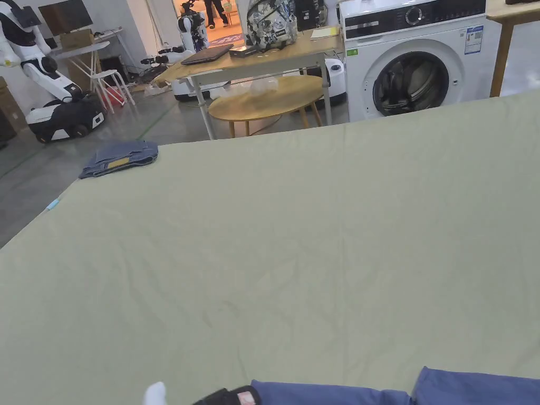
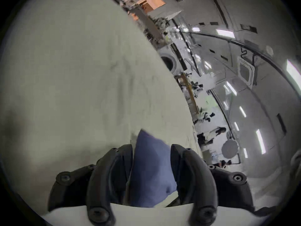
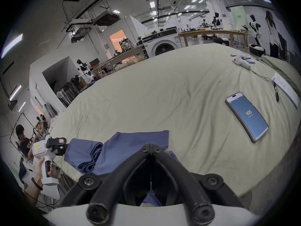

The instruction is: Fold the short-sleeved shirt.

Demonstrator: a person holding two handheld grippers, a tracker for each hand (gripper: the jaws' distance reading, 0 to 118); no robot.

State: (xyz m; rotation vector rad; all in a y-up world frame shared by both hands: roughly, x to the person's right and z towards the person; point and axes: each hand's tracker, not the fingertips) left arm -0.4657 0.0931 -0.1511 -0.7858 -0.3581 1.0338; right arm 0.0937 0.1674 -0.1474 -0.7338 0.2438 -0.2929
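Big workshop space, with a washing machine (image 1: 411, 58), a round wooden table (image 1: 266, 98) and a white robot (image 1: 39, 79) parked past the far edge of my pale green table cover (image 1: 295, 227). Some folded jeans (image 1: 120, 158) sit on the far left corner of it. My blue short-sleeved shirt (image 3: 130, 145) is bunched right at the near edge, just peeking into the bottom of the head view (image 1: 422, 393). In the left gripper view, the left gripper (image 2: 151, 149) has blue fabric (image 2: 149, 169) filling the gap between its jaws, so I'd call it clamped on the shirt. From the right gripper view I see that same gripper (image 3: 65, 147) off to the side at the shirt's edge, with a hand (image 3: 41, 172) around its handle. The right gripper (image 3: 151, 148) has its tips pressed together, over the shirt; I can't tell if any cloth is pinched. Further right on the cover lie a phone (image 3: 246, 117) with its screen lit, a pen (image 3: 276, 93) and a sheet of paper (image 3: 286, 90).
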